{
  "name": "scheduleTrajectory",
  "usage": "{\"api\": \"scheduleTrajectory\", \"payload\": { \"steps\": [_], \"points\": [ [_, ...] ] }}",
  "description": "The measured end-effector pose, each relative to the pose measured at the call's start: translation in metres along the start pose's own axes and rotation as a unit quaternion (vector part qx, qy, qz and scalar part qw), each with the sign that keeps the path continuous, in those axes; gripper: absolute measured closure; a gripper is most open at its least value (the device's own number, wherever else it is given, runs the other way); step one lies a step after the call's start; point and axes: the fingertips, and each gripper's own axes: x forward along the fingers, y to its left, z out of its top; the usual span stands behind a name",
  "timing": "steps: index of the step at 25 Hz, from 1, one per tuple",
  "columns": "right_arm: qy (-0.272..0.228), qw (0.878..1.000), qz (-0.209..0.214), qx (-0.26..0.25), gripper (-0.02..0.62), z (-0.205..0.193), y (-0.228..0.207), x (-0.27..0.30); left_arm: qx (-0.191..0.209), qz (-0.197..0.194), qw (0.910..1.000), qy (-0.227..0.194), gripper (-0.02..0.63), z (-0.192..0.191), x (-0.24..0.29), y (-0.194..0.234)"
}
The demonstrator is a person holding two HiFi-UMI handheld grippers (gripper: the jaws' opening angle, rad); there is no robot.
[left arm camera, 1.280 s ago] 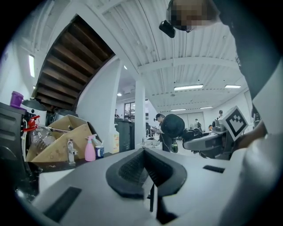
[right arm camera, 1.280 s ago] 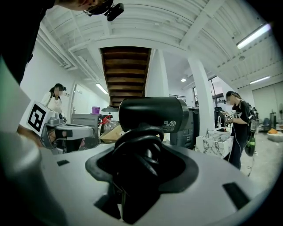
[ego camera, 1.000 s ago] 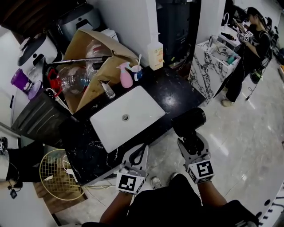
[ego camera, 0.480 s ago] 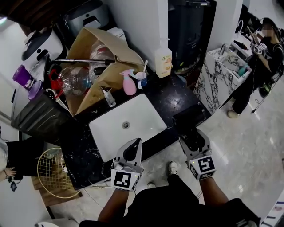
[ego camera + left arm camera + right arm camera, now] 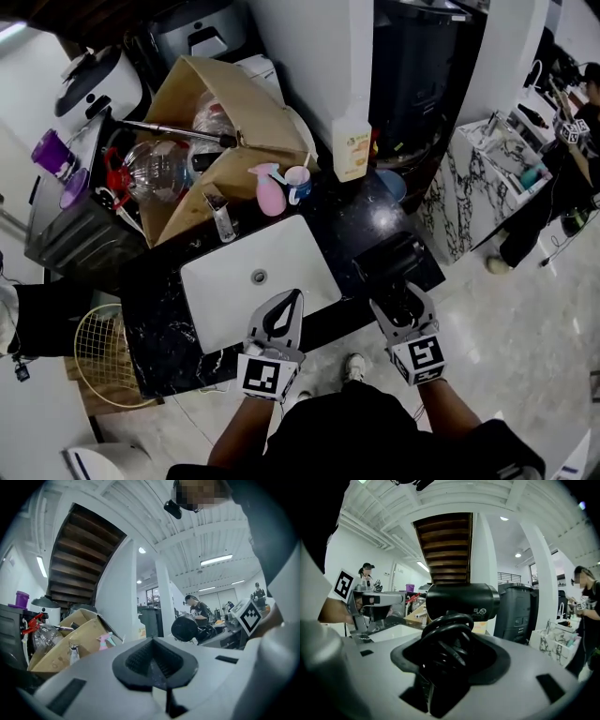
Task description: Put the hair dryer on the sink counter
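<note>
The black hair dryer [image 5: 394,261] hangs over the right front corner of the black sink counter [image 5: 370,211]. My right gripper [image 5: 404,302] is shut on its cord-wrapped handle [image 5: 446,645], and the barrel [image 5: 461,601] lies crosswise above the jaws. My left gripper [image 5: 284,316] is shut and holds nothing, hovering at the counter's front edge just before the white basin [image 5: 234,281]. In the left gripper view the jaws [image 5: 154,662] meet, and the hair dryer [image 5: 184,629] shows off to the right. Whether the dryer touches the counter I cannot tell.
Behind the basin stand a faucet [image 5: 219,220], a pink spray bottle [image 5: 268,190], a mug [image 5: 298,181] and a soap bottle [image 5: 352,150]. An open cardboard box [image 5: 202,141] of bottles fills the back left. A wire basket [image 5: 101,356] sits on the floor. A person [image 5: 562,169] stands far right.
Both grippers have come closer to the counter. The hair dryer has moved from over the floor at the right to over the counter's right front corner.
</note>
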Motion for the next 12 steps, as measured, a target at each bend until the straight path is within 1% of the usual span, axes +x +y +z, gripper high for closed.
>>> {"api": "scheduleTrajectory", "payload": {
  "steps": [4, 7, 9, 12],
  "points": [
    [0.010, 1.000, 0.018, 0.003, 0.342, -0.008, -0.017, 0.015, -0.006, 0.019, 0.9997, 0.012, 0.609, -0.009, 0.018, -0.001],
    [-0.004, 1.000, 0.029, 0.001, 0.342, -0.009, -0.027, 0.027, -0.011, 0.034, 0.9992, 0.020, 0.611, -0.014, 0.026, 0.000],
    [-0.004, 0.999, 0.036, -0.002, 0.342, -0.008, -0.032, 0.035, -0.009, 0.033, 0.9986, 0.041, 0.609, -0.024, 0.029, 0.000],
    [-0.003, 0.999, 0.047, -0.005, 0.342, -0.007, -0.036, 0.049, -0.008, 0.030, 0.9987, 0.040, 0.609, -0.023, 0.036, 0.002]
  ]
}}
